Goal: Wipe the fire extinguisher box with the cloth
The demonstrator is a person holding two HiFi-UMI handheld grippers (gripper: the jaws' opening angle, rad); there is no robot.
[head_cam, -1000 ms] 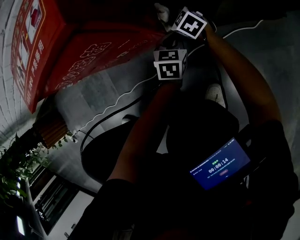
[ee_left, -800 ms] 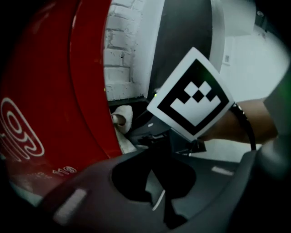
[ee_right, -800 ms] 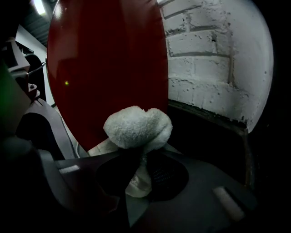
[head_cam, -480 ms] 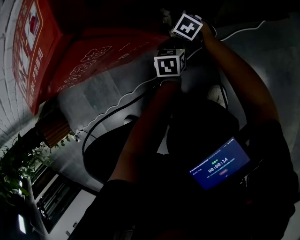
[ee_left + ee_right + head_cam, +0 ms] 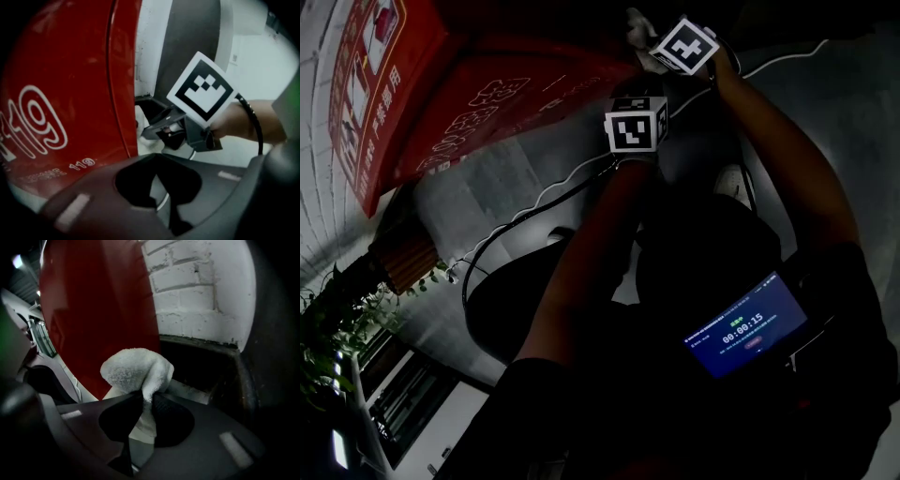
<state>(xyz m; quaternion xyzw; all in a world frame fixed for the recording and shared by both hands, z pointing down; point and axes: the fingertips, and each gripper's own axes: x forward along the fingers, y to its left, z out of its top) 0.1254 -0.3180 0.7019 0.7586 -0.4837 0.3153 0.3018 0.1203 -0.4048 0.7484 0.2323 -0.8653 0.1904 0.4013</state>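
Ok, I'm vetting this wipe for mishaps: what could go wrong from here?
The cloth is pinched only by a fold in the right hand-held gripper, with most of it bunched beyond the jaws, so rubbing the fire extinguisher box could tug it loose. The left hand-held gripper sits close beside the right one near the box edge; a wide stroke might knock them together.

Wht brick wall (image 5: 197, 282), gry floor (image 5: 853, 112).
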